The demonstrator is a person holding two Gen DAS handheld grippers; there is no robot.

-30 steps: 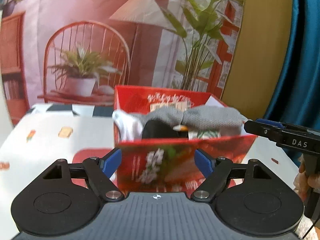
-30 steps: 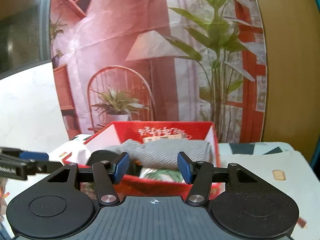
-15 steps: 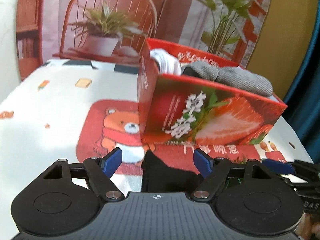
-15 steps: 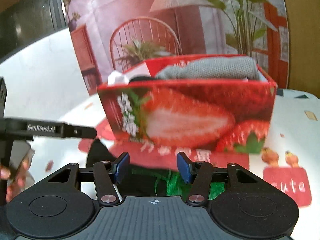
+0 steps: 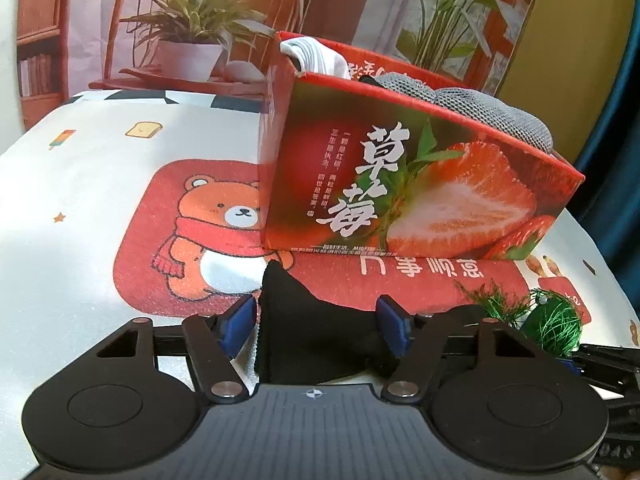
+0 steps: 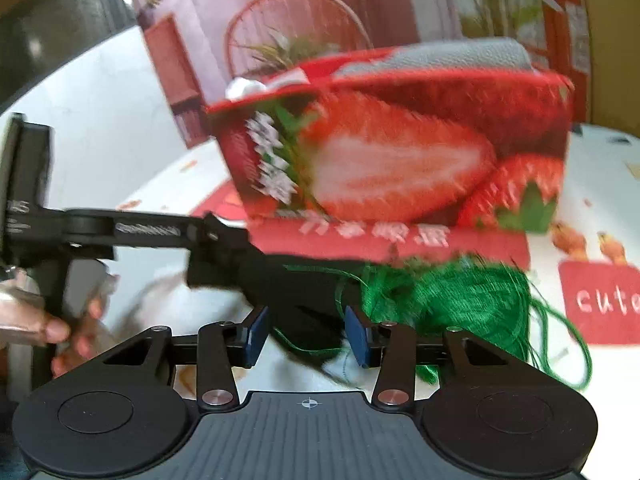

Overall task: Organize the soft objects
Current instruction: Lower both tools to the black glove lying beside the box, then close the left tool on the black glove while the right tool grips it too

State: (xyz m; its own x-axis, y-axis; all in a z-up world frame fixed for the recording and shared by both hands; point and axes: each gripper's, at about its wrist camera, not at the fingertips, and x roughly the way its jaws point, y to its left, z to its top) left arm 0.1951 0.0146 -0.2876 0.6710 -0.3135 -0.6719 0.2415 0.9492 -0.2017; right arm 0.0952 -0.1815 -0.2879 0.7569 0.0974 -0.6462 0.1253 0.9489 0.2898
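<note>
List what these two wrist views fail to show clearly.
- Left wrist view: the near end of the black fabric piece is covered by the left gripper body.
- Left wrist view: the red strawberry-print cardboard box walls hide most of its contents.
- Right wrist view: motion blur smears the green thread bundle and the box lettering.

Both pictures are bright, and warm light falls on the white tablecloth (image 5: 100,184), which shines pale on the left side of the left wrist view. That view is sharp, so the letters on the strawberry box (image 5: 400,184) are easy to read, and the box throws a soft shadow beside it. The right wrist view is smeared with blur, the box (image 6: 400,152) and green yarn (image 6: 460,300) look fuzzy, and straight lines bend near the round dark edges.
</note>
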